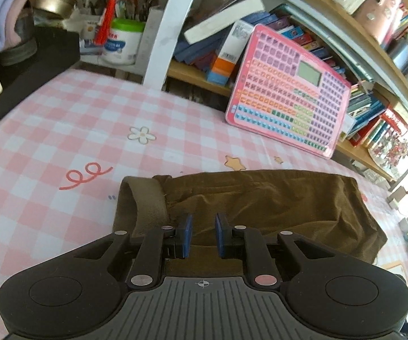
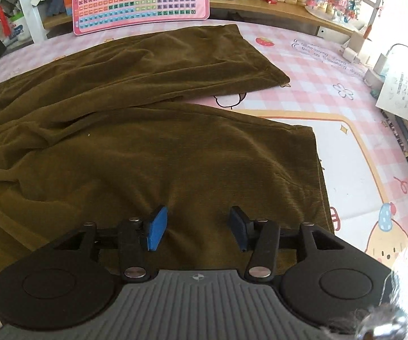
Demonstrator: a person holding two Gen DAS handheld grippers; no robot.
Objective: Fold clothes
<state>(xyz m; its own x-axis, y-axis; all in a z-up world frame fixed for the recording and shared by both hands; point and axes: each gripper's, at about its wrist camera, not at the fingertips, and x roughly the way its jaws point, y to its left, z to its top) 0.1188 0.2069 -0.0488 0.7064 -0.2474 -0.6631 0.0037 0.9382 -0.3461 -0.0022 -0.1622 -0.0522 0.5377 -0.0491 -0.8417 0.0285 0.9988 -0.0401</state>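
While the olive-brown trousers [image 2: 152,141] lie on the checked tablecloth [image 1: 62,130], both grippers hover spread, holding nothing. The left gripper [image 1: 203,236] gapes narrowly over the waistband, the right gripper [image 2: 198,228] wider. A pen pot [image 1: 135,5] holds pens.

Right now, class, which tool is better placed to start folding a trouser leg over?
Probably the right tool: it sits open over the trousers near the leg hem. The left tool is at the waistband end.
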